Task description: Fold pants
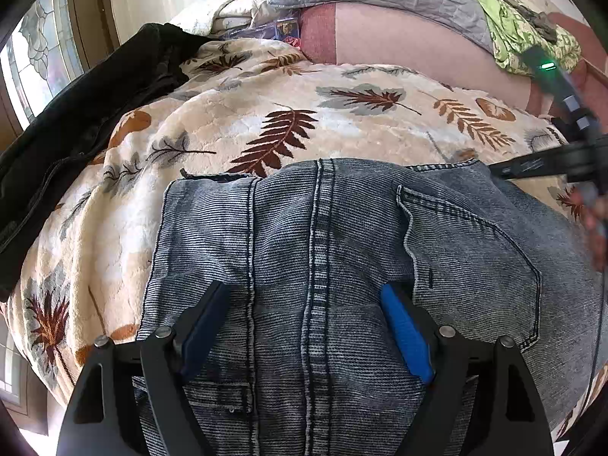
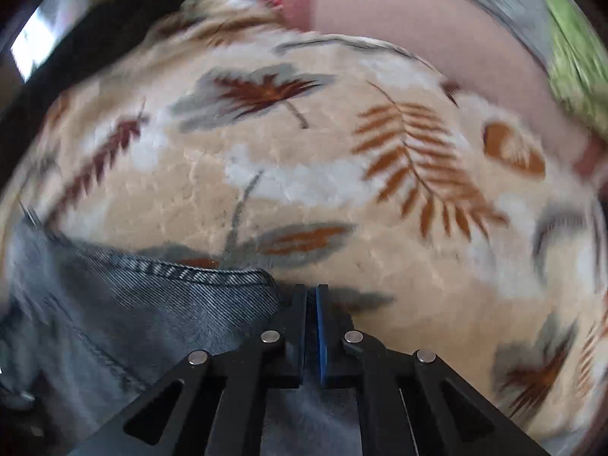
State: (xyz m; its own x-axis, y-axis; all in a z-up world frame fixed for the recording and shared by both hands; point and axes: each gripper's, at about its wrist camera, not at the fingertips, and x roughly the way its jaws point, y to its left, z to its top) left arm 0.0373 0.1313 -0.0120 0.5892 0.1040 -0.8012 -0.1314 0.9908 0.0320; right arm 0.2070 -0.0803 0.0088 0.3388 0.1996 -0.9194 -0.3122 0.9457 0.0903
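Denim fills the lower half of the left wrist view: the jeans (image 1: 342, 250) lie spread on a cream blanket (image 1: 235, 121) printed with brown and grey leaves, back side up, with the centre seam running up the middle and a back pocket (image 1: 475, 250) to its right. Just over that fabric sits the left gripper (image 1: 306, 296), its jaws spread wide, one dark blue pad (image 1: 205, 326) left of the seam and a brighter blue pad (image 1: 406, 334) right of it, gripping nothing; whether the pads touch the cloth cannot be told. A black garment (image 1: 76, 121) lies at the blanket's left edge, well apart from the jeans. Further right, at the jeans' upper right corner, the right gripper (image 2: 312, 296) has its jaws pressed together with only a thin line between the pads. The hemmed denim edge (image 2: 205, 275) runs to its tips and cloth lies under the frame, but the blurred right wrist view does not settle whether fabric is pinched between them.
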